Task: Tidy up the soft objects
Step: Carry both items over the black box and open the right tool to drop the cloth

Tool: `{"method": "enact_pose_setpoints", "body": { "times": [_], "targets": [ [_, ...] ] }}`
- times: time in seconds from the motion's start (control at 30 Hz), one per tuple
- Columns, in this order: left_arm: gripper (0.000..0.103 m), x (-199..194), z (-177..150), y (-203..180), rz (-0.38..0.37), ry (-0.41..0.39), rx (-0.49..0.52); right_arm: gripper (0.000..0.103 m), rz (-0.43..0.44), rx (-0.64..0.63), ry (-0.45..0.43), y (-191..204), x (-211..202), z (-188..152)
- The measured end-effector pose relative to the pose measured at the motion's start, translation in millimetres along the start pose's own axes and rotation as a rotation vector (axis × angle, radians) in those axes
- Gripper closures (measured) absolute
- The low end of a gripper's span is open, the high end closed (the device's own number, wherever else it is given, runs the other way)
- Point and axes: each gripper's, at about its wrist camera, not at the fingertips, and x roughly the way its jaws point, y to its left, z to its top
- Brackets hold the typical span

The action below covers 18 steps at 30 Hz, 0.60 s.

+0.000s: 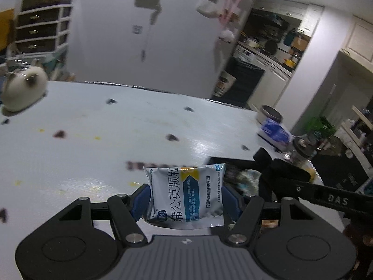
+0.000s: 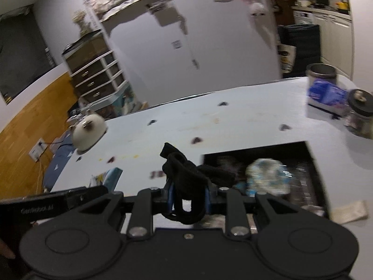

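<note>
My left gripper (image 1: 185,199) is shut on a white and blue sachet (image 1: 186,194) with printed characters, held upright above the white table (image 1: 116,140). My right gripper (image 2: 190,194) is shut on a bunched black strap (image 2: 184,175) that sticks up between its blue pads. In the left wrist view that black strap (image 1: 279,172) and the right gripper's body show at the right. A black tray (image 2: 300,163) lies just right of the right gripper, with a crumpled blue and white wrapper (image 2: 268,175) in it. The sachet's corner (image 2: 109,175) shows at the left of the right wrist view.
A white plush cat (image 1: 23,88) sits at the table's far left edge. At the far right stand a metal tin (image 2: 322,72), a blue and white pack (image 2: 326,95) and a glass jar with a black lid (image 2: 360,116). A beige scrap (image 2: 349,211) lies by the tray.
</note>
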Motion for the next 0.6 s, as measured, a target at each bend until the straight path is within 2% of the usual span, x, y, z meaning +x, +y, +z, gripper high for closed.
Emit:
{"method": "enact_pose_setpoints", "body": {
  "times": [0.4,0.6],
  "targets": [
    [0.036,49.6,-12.2,-84.9,-0.119,0.077,0.017,0.077,-0.105,0.075,-0.02,-85.0,-31.7,4.0],
    [0.032,89.7,-16.5,-110.0,-0.097,0.151,-0.007,0.076,-0.128,0.128,-0.017,-115.5,-30.5,10.6]
  ]
}}
